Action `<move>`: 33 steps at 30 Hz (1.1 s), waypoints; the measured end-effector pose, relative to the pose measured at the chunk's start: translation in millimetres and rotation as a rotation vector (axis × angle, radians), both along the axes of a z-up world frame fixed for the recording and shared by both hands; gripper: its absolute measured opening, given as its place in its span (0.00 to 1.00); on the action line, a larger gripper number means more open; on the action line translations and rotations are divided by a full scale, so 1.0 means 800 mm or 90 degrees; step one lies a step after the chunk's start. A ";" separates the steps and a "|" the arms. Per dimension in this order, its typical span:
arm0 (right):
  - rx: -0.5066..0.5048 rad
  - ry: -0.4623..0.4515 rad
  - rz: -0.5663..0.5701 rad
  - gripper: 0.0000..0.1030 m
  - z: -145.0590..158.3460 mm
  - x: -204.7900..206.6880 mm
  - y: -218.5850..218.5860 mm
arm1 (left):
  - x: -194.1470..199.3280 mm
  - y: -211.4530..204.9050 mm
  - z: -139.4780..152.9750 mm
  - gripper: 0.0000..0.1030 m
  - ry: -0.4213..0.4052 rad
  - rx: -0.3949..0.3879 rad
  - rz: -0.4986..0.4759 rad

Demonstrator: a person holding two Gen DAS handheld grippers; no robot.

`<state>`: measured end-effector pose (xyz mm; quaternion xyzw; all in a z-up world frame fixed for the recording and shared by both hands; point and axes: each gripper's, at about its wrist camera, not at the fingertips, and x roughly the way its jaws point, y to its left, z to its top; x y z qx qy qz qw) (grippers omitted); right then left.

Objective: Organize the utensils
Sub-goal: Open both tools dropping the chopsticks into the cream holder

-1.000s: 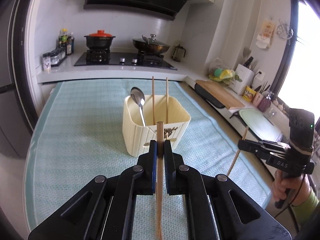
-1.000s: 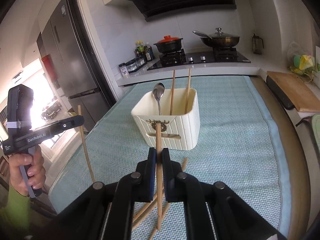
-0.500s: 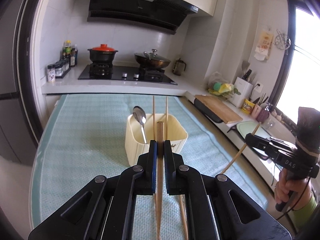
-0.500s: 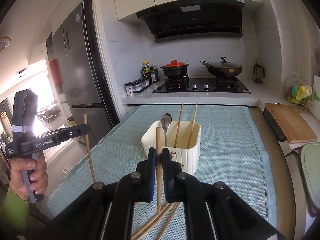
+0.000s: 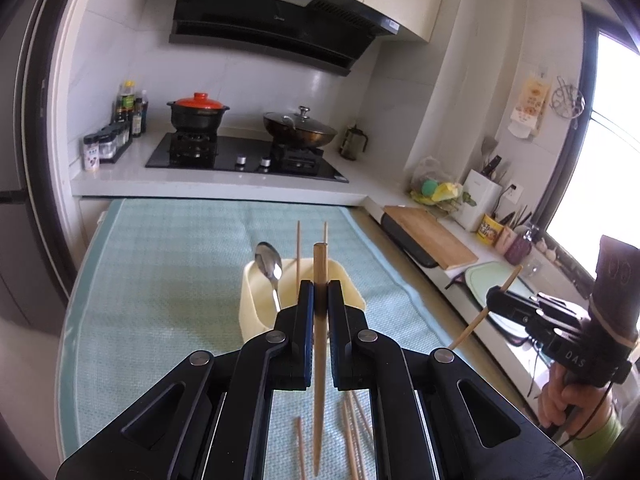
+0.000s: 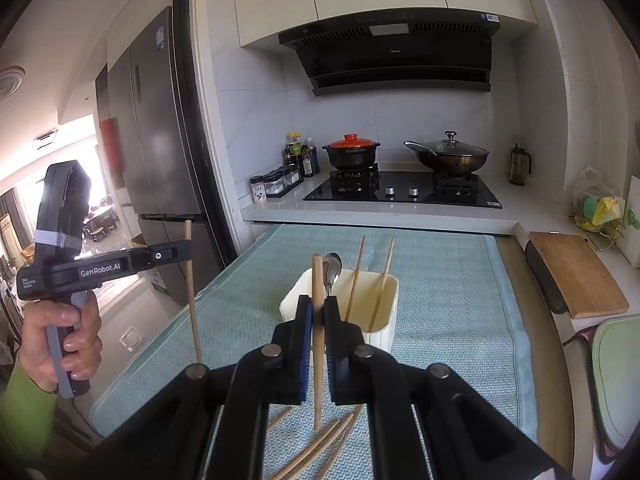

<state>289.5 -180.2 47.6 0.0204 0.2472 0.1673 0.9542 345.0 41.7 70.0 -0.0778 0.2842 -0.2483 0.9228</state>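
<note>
Left wrist view: left gripper (image 5: 319, 300) clamped on a wooden chopstick (image 5: 319, 344), held upright, both ends clear of the pads. Beyond it a cream utensil holder (image 5: 256, 300) sits on the teal table mat (image 5: 160, 280); inside stand a metal spoon (image 5: 270, 268) and two chopsticks (image 5: 298, 252). Loose chopsticks (image 5: 350, 436) lie on the mat below the fingers. At right, the right gripper (image 5: 500, 302) is closed on a second chopstick (image 5: 486, 312), tilted, held out past the table edge above the counter side.

Right wrist view: right gripper (image 6: 318, 320) pinches its chopstick (image 6: 318, 340) near upright, lower tip above the loose chopsticks (image 6: 320, 444) on the mat (image 6: 440, 280). Holder (image 6: 384, 332) just ahead, spoon (image 6: 331, 268) and two chopsticks (image 6: 354, 280) leaning inside. At left, the left gripper (image 6: 184, 250), held by a hand (image 6: 68, 344), grips its chopstick (image 6: 191, 292) vertically, off the table's left edge. Stove with red-lidded pot (image 6: 351, 152) and wok (image 6: 448, 156) behind.
</note>
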 end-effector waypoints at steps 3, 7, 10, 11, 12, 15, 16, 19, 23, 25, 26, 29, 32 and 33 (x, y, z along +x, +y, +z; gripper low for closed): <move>0.001 -0.003 0.000 0.06 0.011 0.013 0.000 | 0.018 -0.008 0.022 0.04 -0.008 -0.002 -0.001; 0.015 -0.017 -0.009 0.06 0.034 0.032 -0.007 | 0.041 -0.017 0.048 0.04 -0.027 0.006 0.008; 0.013 -0.039 -0.015 0.06 0.054 0.049 -0.009 | 0.062 -0.020 0.064 0.04 -0.038 0.014 0.024; 0.009 -0.047 -0.017 0.06 0.060 0.055 -0.008 | 0.070 -0.020 0.068 0.04 -0.040 0.014 0.031; 0.004 -0.057 -0.020 0.06 0.067 0.061 -0.007 | 0.078 -0.020 0.071 0.04 -0.044 0.015 0.040; 0.000 -0.073 -0.028 0.06 0.079 0.084 -0.007 | 0.103 -0.019 0.077 0.04 -0.055 0.013 0.066; 0.002 -0.076 -0.032 0.06 0.081 0.093 -0.007 | 0.111 -0.020 0.077 0.04 -0.059 0.012 0.074; 0.012 -0.073 -0.040 0.06 0.076 0.119 -0.009 | 0.137 -0.027 0.070 0.04 -0.067 0.017 0.092; 0.013 -0.042 -0.041 0.06 0.050 0.155 -0.008 | 0.165 -0.042 0.047 0.04 -0.070 0.023 0.101; 0.003 -0.018 -0.038 0.06 0.032 0.172 -0.003 | 0.178 -0.048 0.031 0.04 -0.064 0.033 0.106; -0.006 -0.003 -0.035 0.06 0.024 0.181 0.000 | 0.184 -0.051 0.023 0.04 -0.057 0.036 0.108; -0.027 0.049 -0.022 0.06 -0.009 0.207 0.011 | 0.203 -0.058 -0.007 0.04 -0.027 0.044 0.109; -0.036 0.102 -0.017 0.06 -0.042 0.234 0.017 | 0.214 -0.065 -0.038 0.04 -0.002 0.060 0.110; -0.034 0.119 -0.016 0.06 -0.052 0.242 0.018 | 0.217 -0.067 -0.048 0.04 0.008 0.064 0.110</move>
